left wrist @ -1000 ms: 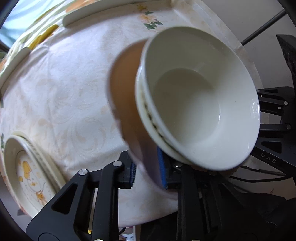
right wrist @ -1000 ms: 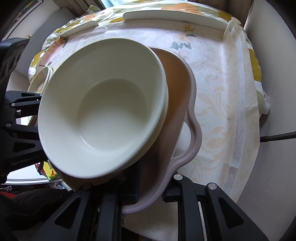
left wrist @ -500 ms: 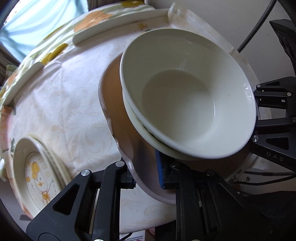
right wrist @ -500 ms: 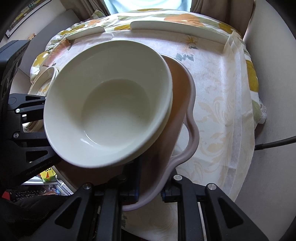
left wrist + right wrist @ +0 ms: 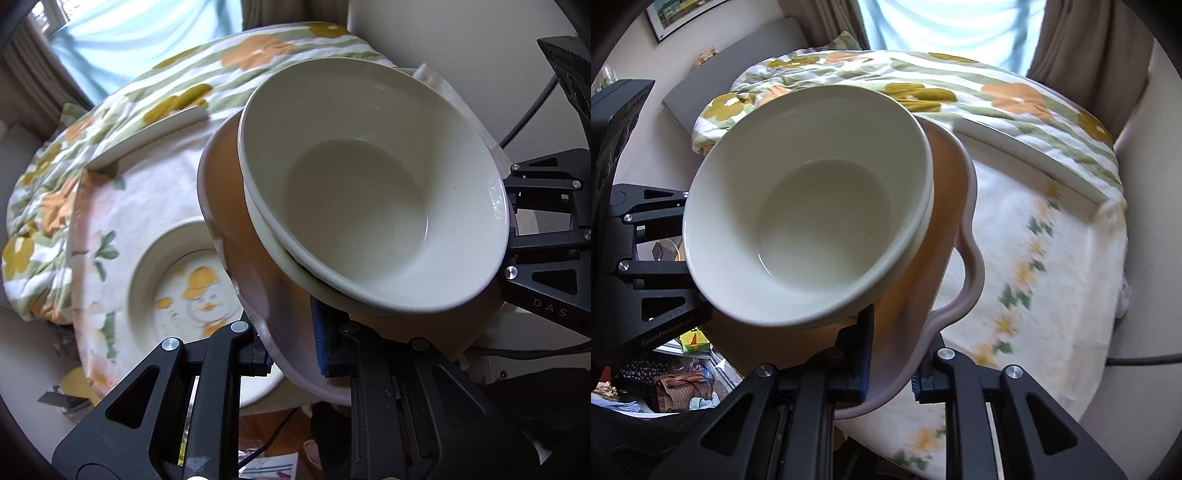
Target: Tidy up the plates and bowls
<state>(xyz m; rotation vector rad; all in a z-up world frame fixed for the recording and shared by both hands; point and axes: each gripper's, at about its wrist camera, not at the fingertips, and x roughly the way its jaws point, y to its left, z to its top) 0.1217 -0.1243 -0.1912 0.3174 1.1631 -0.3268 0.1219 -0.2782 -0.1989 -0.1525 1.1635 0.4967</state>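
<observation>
Across the centre of the left wrist view, the left gripper (image 5: 291, 350) is clamped on the rim of a pink scalloped plate (image 5: 255, 273), which carries two nested white bowls (image 5: 369, 192) at upper right. Lower left, a cartoon-printed plate (image 5: 177, 280) sits on the floral tablecloth (image 5: 110, 206). From the right wrist view, the right gripper (image 5: 890, 373) pinches the same pink plate's (image 5: 960, 258) opposite edge at bottom centre, with the bowls (image 5: 820, 221) filling centre-left and the cloth (image 5: 1052, 258) at right.
</observation>
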